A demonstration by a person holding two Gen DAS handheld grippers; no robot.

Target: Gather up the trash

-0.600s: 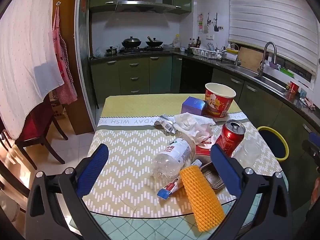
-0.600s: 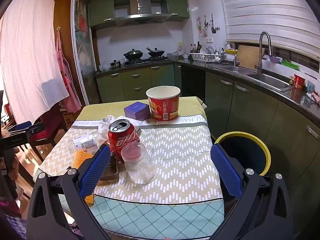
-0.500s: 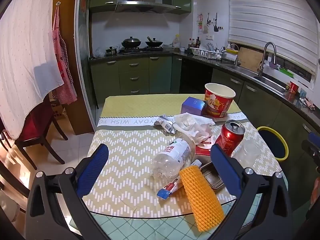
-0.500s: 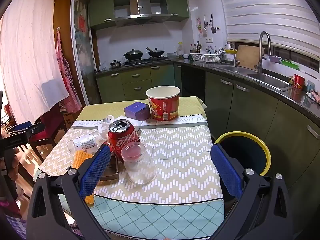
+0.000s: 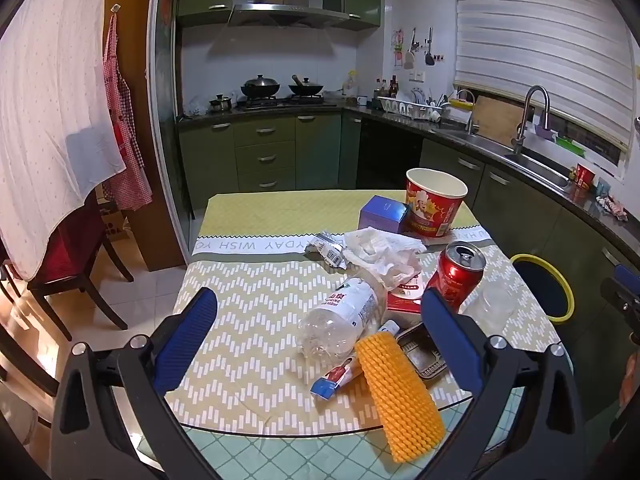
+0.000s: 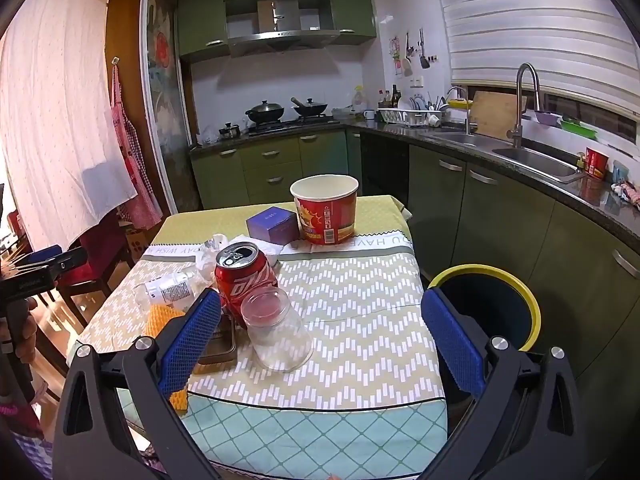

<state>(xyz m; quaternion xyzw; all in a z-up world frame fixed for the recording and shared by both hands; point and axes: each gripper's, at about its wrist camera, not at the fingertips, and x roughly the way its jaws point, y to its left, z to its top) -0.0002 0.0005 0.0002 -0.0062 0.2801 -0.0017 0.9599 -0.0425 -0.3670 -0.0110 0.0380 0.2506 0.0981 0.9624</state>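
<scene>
We are holding both the left gripper (image 5: pixel 318 338) and the right gripper (image 6: pixel 320 338) with jaws spread, gripping nothing. The trash is lying on the counter (image 6: pixel 360 308): red can (image 6: pixel 245 278), clear cup (image 6: pixel 278 334), plastic bottle (image 5: pixel 344 318), beside the yellow-rimmed bin (image 6: pixel 486 308).

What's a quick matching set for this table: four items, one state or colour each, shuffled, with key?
Items:
1. soda can
2. water bottle
3. paper bucket
4. small box

States:
A. lying on its side, clear
B. purple, beside the bucket
C. upright, red, tab opened
D. upright, empty, red and yellow print

Pairs: 1-C, 2-A, 3-D, 4-B
</scene>
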